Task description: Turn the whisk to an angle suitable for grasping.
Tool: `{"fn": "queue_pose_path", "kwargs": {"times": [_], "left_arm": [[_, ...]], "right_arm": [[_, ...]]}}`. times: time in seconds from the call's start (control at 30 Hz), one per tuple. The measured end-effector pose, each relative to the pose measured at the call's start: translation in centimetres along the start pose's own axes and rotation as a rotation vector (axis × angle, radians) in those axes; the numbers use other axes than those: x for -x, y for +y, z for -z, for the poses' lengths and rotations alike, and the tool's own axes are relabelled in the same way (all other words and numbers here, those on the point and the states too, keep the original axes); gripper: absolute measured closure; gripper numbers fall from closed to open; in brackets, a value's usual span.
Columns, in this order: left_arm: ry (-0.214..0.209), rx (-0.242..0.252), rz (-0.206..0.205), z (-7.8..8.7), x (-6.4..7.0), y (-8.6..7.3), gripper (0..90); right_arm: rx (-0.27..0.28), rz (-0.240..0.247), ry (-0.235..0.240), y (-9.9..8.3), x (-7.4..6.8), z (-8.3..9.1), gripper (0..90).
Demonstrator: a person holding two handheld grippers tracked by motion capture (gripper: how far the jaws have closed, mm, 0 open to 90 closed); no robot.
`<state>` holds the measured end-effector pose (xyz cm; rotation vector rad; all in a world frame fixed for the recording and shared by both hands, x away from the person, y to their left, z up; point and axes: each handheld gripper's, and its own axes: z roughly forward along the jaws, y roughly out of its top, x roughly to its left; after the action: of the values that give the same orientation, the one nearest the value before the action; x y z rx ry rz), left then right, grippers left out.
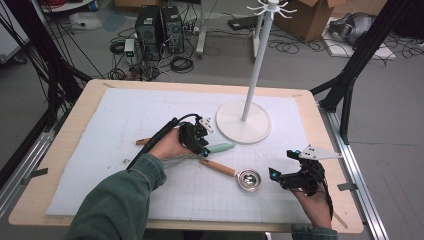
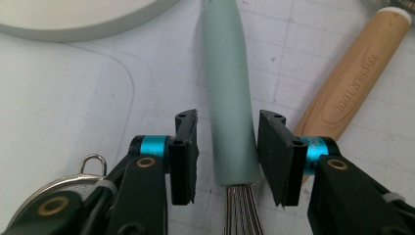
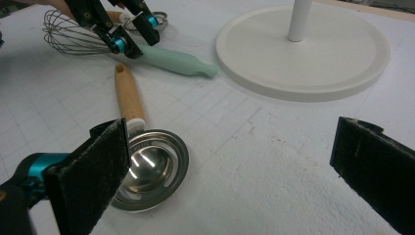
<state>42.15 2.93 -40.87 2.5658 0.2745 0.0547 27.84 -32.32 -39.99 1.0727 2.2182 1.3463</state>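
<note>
I have the left gripper open around the whisk handle flat on the mat, near the wires for balance; right gripper waits wide beside the strainer.

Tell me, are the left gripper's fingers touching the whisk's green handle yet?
Apart. The left gripper view shows the left gripper open, white mat visible between each of its fingers and the whisk handle lying between them.
</note>
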Motion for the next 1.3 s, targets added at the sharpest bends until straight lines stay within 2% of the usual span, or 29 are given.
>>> {"fn": "queue_pose_path", "kwargs": {"times": [0.23,0.5,0.77,0.9,0.97,1.13,1.3], "left_arm": [[-0.005,-0.025,0.002,-0.6,0.2,0.4,65.2],[0.003,-0.057,0.007,-1.1,0.2,0.4,66.4],[0.008,-0.077,0.044,-1.1,0.2,0.6,68.6],[0.021,-0.089,0.025,-1.0,0.4,0.7,69.1],[0.025,-0.094,0.029,-1.0,0.4,0.7,69.1],[0.031,-0.085,0.023,-0.6,0.6,0.8,69.2],[0.035,-0.053,0.032,0.2,0.8,0.7,69.3]], "right_arm": [[0.000,-0.004,0.001,0.0,0.0,0.1,0.5],[0.002,-0.001,0.001,0.0,0.0,0.1,0.5],[0.000,0.001,0.002,0.0,-0.1,0.0,0.5],[0.001,0.000,0.002,0.0,-0.1,0.0,0.5],[0.001,-0.001,0.002,0.0,-0.1,0.0,0.5],[-0.002,0.004,0.003,0.0,-0.1,0.0,0.5],[-0.005,0.002,0.004,0.0,-0.1,-0.3,0.5]]}}
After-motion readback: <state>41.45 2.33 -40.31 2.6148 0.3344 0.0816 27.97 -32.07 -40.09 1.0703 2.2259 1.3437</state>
